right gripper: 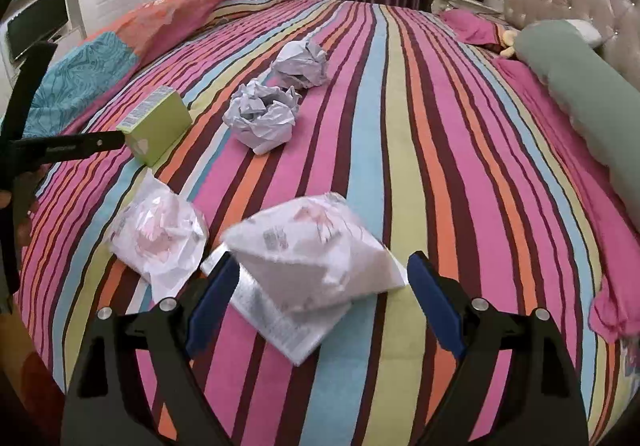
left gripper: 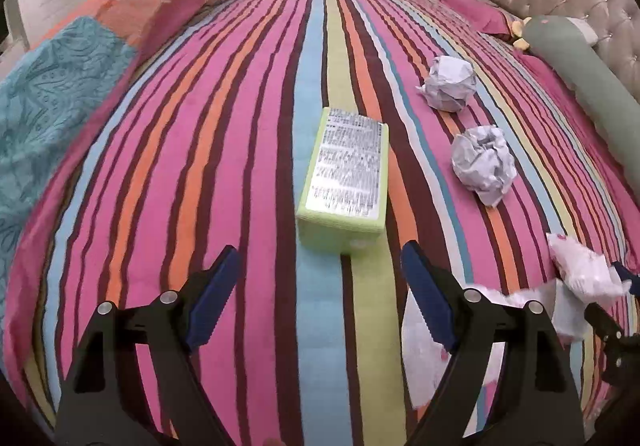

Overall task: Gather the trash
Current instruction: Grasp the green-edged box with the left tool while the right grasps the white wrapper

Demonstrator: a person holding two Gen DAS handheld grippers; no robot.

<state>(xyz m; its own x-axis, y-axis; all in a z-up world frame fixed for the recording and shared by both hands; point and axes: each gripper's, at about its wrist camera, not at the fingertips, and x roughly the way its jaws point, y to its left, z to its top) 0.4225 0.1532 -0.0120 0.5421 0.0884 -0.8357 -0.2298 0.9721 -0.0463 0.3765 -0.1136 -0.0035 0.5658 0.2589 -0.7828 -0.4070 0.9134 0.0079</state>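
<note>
Two crumpled paper balls [right gripper: 298, 64] [right gripper: 262, 116], one green box [right gripper: 158, 124], two white plastic wrappers [right gripper: 158, 236] [right gripper: 312, 258], one green bolster [right gripper: 580, 86], all on one striped bed [right gripper: 440, 166].

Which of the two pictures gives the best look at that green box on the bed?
The left wrist view: the green box lies centred just ahead, its printed label facing up. In the right wrist view the box sits small at the left edge, angled, partly behind the other tool.

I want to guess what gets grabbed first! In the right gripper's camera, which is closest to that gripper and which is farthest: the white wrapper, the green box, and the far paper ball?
1. White wrapper, right between the right gripper's open fingers.
2. Green box, off to the left, mid-bed.
3. Far paper ball, farther up the striped bed, near the middle.
</note>
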